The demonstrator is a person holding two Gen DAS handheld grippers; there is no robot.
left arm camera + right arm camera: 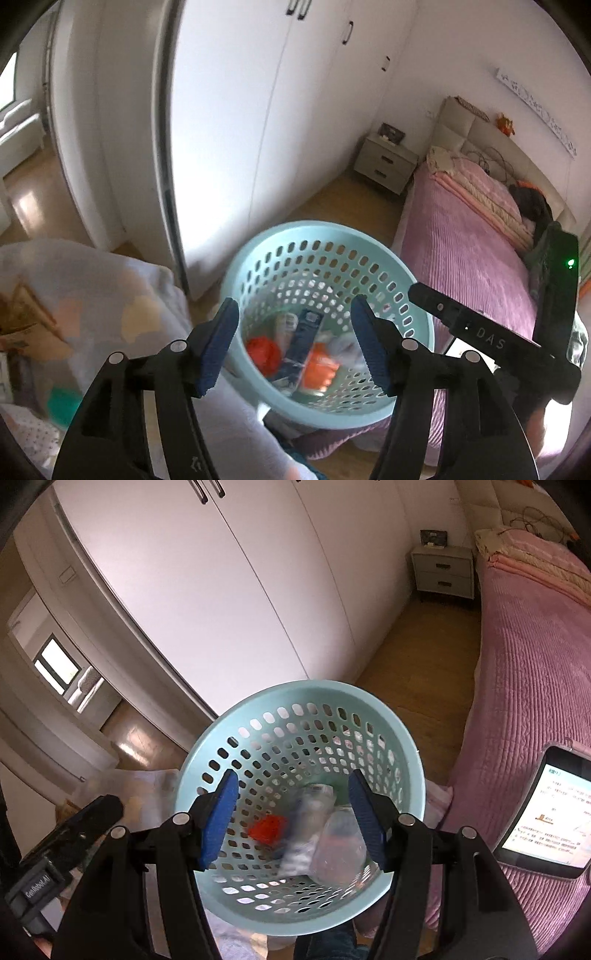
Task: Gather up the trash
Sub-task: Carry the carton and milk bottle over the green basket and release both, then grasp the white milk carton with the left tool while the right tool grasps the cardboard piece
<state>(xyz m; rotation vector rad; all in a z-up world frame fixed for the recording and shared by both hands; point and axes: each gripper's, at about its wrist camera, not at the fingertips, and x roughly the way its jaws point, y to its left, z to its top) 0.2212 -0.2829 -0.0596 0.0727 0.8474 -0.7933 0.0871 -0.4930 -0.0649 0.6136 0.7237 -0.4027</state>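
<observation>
A light blue perforated basket (258,254) sits low between a bed and a wardrobe; it also shows in the right wrist view (236,716). Inside lie a red crumpled piece (263,353), a dark blue box (303,341), an orange wrapper (322,365) and pale wrappers. In the right wrist view the red piece (267,829) and a clear plastic wrapper (338,843) show blurred. My left gripper (294,341) is open and empty above the basket. My right gripper (293,818) is open and empty above it too.
A pink-covered bed (461,251) lies on the right with a phone (546,808) on it. White wardrobe doors (221,590) stand behind the basket. A grey nightstand (386,162) is at the far corner. A patterned cloth (92,302) lies at left.
</observation>
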